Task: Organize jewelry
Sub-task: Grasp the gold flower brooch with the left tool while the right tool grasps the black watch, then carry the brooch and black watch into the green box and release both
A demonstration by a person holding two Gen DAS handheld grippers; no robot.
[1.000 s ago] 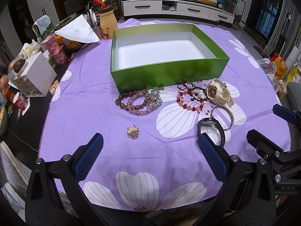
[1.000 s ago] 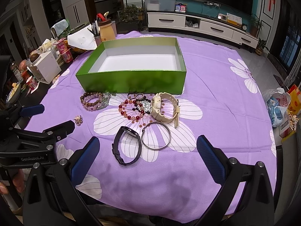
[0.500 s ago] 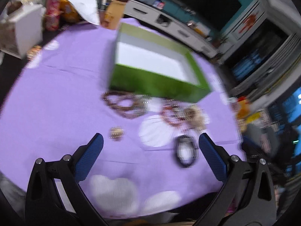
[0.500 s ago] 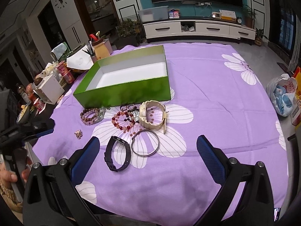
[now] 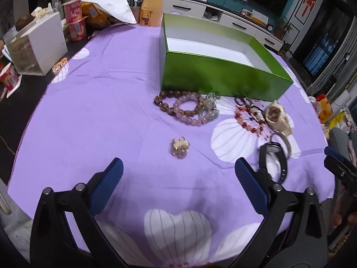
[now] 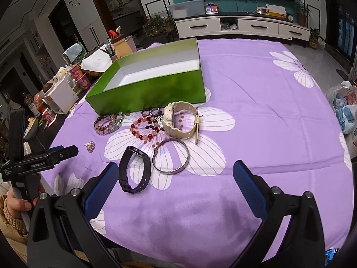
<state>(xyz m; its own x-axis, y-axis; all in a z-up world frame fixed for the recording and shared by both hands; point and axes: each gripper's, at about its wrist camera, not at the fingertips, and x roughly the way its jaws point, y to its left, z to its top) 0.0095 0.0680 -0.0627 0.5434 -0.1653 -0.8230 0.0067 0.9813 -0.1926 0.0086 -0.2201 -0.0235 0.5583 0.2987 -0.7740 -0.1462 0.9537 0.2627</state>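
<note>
Both my left gripper (image 5: 178, 178) and right gripper (image 6: 175, 177) gape wide, holding nothing. Jewelry lies just before the green box (image 6: 156, 89), which is empty.

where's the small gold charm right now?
The gold charm lies alone on the purple cloth, centred ahead of the open left gripper, nearer than the pink bead bracelets. In the right wrist view it sits at far left.

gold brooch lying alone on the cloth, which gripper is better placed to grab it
Left. The gold brooch lies just ahead of the open left gripper, nearly centred between its fingers. From the right gripper it sits far off to the side.
</note>
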